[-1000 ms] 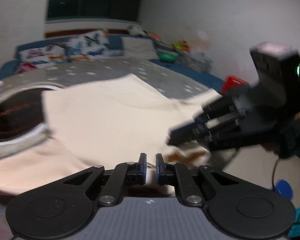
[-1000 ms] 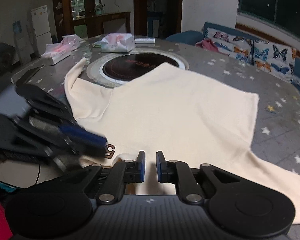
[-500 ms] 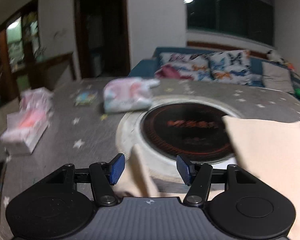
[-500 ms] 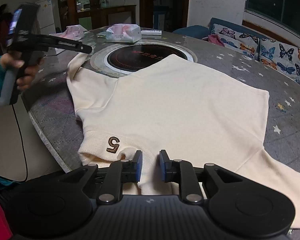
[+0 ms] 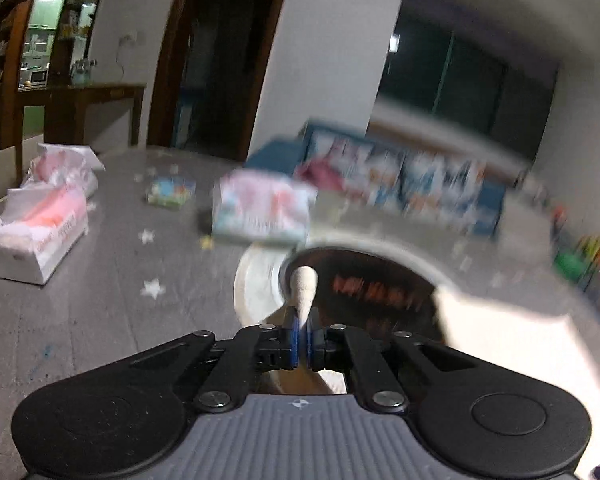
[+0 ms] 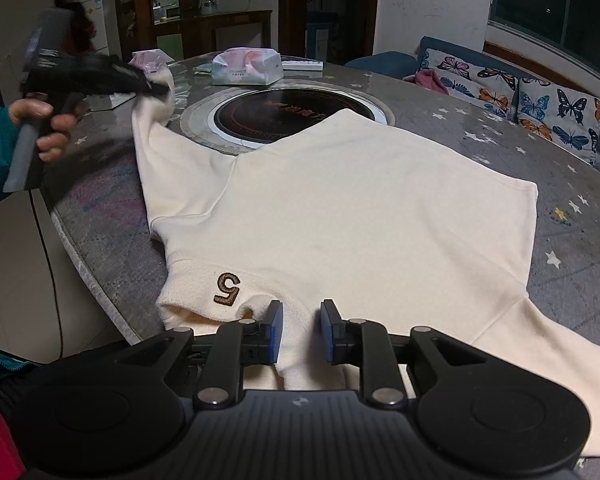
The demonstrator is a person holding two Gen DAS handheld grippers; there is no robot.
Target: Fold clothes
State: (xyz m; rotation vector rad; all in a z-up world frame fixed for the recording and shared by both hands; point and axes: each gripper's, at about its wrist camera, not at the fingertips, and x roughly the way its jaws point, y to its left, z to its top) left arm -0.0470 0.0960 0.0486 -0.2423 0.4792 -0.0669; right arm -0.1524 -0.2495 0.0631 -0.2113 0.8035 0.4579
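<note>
We judge step: sleeve fold on cream fleece sweatshirt (image 6: 340, 208) on grey star-print bench (image 6: 572, 216). Left claw (image 5: 303, 334) clamped on sleeve cuff (image 5: 305, 286), upper left of right-wrist view. Right claw (image 6: 300, 330) partly parted astride collar fabric; grip unclear. Next: carry cuff across body.

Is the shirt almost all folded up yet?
Not yet. Done: the cream sweater lies spread flat on the round table. In hand: the left gripper has pinched the end of one sleeve, while the right gripper is at the collar, with cloth between its pads. Left: no fold shows yet, so both sleeves and the body need folding.
</note>
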